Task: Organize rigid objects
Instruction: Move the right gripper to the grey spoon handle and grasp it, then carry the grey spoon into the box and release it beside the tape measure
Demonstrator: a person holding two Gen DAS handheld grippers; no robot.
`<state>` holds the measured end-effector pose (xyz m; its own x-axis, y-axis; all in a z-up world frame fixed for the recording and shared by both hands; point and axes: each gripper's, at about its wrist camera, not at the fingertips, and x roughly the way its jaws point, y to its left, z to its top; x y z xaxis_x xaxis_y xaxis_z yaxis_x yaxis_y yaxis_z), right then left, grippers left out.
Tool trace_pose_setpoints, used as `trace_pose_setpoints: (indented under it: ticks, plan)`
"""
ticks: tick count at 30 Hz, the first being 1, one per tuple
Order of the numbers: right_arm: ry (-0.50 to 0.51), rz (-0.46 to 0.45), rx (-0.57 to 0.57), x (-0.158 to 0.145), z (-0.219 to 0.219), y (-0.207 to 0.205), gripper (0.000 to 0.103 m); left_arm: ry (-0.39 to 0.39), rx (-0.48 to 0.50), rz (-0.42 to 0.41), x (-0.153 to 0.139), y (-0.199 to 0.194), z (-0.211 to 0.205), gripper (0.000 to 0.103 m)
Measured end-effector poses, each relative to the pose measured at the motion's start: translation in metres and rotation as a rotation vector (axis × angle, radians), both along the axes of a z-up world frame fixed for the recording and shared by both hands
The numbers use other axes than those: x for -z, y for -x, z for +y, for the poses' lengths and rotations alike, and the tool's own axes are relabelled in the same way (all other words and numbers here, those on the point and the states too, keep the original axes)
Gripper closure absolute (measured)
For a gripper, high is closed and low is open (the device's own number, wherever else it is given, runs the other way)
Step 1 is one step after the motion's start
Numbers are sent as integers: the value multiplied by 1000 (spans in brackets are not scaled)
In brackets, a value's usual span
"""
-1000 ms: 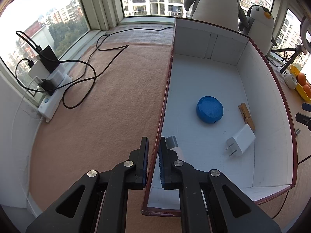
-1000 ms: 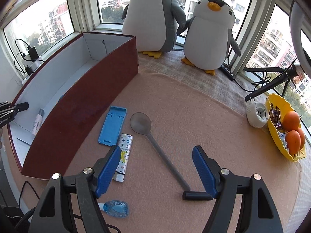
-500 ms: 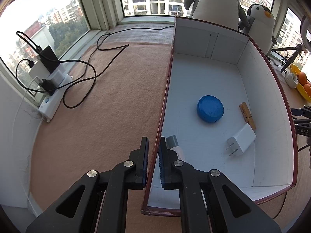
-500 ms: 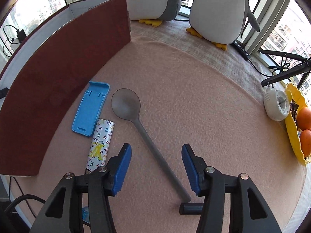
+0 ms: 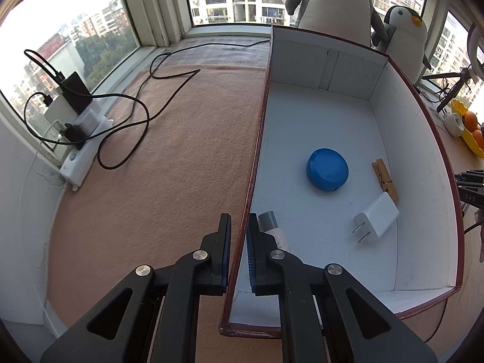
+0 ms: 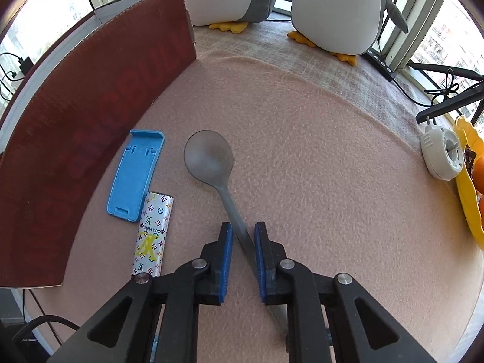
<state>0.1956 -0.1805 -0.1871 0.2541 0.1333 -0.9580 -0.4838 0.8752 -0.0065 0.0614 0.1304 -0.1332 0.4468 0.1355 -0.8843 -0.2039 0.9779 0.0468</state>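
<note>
A translucent grey spoon [image 6: 211, 163] is lying on the bench's [image 6: 317, 157] salmon-pink felt beside a sky-blue phone stand [image 6: 134, 175] and a white case [image 6: 152, 230] showing a multicoloured monogram pattern with a yellow mark. The box [image 5: 417, 199] is showing a maroon outside and white inside, where a royal-blue round tin [image 5: 327, 173], a tan wooden clothespin [image 5: 384, 179] and a white plug adapter [image 5: 376, 216] are sitting. Both black claws are wearing blue pads, and the white-and-grey plush penguins [image 6: 338, 9] are showing yellow feet.

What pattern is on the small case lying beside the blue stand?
White with multicoloured monogram symbols and a yellow figure: the small case, next to the blue stand, clearest in the right wrist view.
</note>
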Motion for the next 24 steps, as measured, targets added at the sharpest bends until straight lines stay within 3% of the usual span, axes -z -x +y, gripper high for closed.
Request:
trace_pose_setpoints:
  ticks: [14,24]
  plan:
    - [-66,-29,110,-11,-25,11,96,2,0,-2,0,0,0,94]
    - [-114,-172,92,-80,-11,32,96,1,0,-1,0,0,0,94]
